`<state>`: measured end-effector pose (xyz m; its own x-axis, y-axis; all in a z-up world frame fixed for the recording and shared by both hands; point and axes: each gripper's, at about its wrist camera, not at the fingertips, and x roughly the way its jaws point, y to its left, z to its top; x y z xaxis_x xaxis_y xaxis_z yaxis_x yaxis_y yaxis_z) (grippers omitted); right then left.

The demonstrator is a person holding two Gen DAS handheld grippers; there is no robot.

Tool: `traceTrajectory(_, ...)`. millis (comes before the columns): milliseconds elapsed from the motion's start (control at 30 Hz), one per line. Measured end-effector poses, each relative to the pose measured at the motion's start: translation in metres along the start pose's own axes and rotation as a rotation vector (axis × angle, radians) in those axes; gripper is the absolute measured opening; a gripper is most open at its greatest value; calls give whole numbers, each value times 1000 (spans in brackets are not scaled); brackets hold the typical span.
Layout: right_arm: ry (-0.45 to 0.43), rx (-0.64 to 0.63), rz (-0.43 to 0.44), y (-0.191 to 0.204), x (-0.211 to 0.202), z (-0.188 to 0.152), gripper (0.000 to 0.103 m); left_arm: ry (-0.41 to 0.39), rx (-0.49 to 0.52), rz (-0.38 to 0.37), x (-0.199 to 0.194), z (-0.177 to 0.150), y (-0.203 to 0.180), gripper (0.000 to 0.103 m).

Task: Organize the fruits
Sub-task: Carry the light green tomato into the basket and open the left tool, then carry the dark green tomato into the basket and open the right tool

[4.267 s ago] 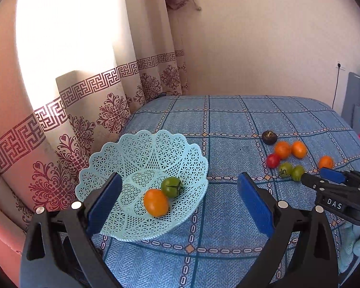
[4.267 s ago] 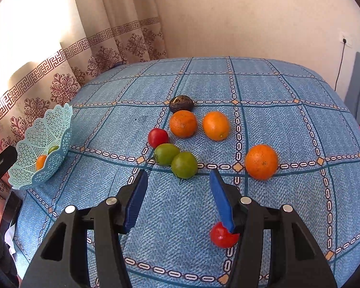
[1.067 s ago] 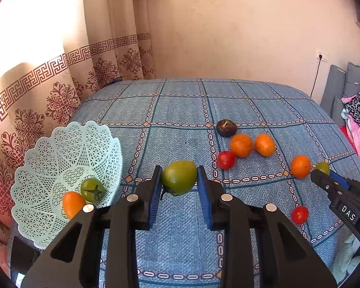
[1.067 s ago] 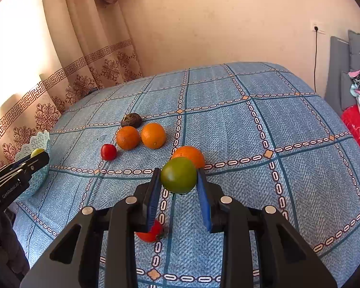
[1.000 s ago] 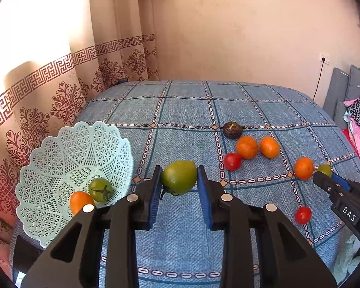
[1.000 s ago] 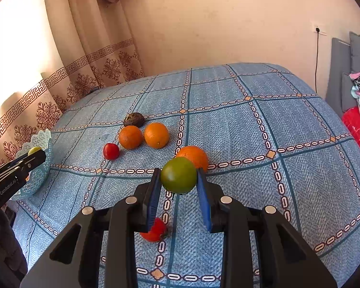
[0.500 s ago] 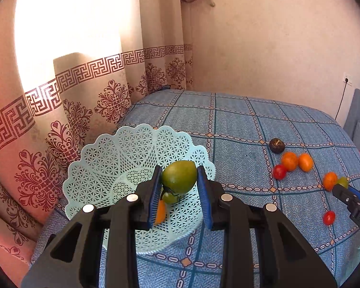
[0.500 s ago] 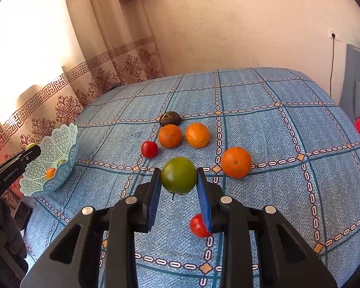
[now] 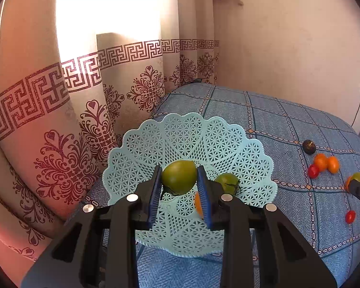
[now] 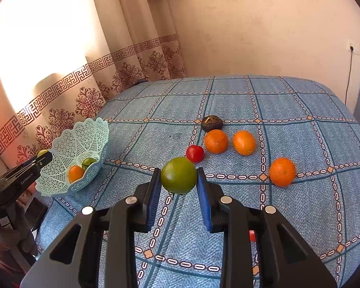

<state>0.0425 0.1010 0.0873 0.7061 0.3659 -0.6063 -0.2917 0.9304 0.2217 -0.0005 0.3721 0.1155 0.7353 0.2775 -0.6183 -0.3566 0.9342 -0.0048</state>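
My left gripper [image 9: 179, 182] is shut on a green fruit [image 9: 179, 177] and hovers over the pale-green lattice basket [image 9: 144, 148]. Inside the basket lie a green tomato [image 9: 226, 182] and an orange [image 9: 198, 202], the orange partly hidden by a finger. My right gripper [image 10: 178, 182] is shut on a green tomato [image 10: 178, 175] above the blue bedspread [image 10: 300, 110]. Beyond it lie a red tomato [image 10: 195, 153], three oranges [image 10: 216, 141] [image 10: 243, 142] [image 10: 282, 171] and a dark fruit [image 10: 211, 123]. The basket [image 10: 84, 139] sits far left in the right wrist view, with the left gripper [image 10: 42, 157] at its rim.
Patterned curtains [image 9: 84, 96] hang close behind the basket at the bed's left edge. A plain wall [image 10: 264, 36] backs the bed. A small red tomato [image 9: 350, 216] lies near the bed's front right. A dark stand [image 10: 9, 216] is at the lower left.
The left gripper has carried its green fruit left, from beside the basket to right over it. The right gripper, still holding its green tomato, has drifted leftward toward the basket.
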Motion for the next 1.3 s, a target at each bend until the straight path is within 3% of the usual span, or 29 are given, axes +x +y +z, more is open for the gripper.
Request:
traceTrajectory(100,8,-16,19,13,4,2,30,16,-18,1,3,-1,9,35)
traceTrajectory(133,10,-21,25,18,6,2,30,20,-26,-2,4,-1,13,52)
traceTrajectory(200,12,-32,38,27,7,4,30,2,-43,10,1,0,19,65)
traceTrajectory(533,37,-92,117,77,19,7,30,-57,-52,76,-15,4,42,65)
traceTrajectory(633,50,-121,142,96,25,6,30,-68,-69,79,-18,6,50,70)
traceTrajectory(1167,143,-238,281,186,59,-2,30,-97,-114,112,-28,11,75,73)
traceTrajectory(1233,150,-241,290,190,61,-2,30,-97,-120,115,-29,11,77,80)
traceTrajectory(1300,148,-239,295,192,61,-2,39,-97,-127,119,-29,11,77,83)
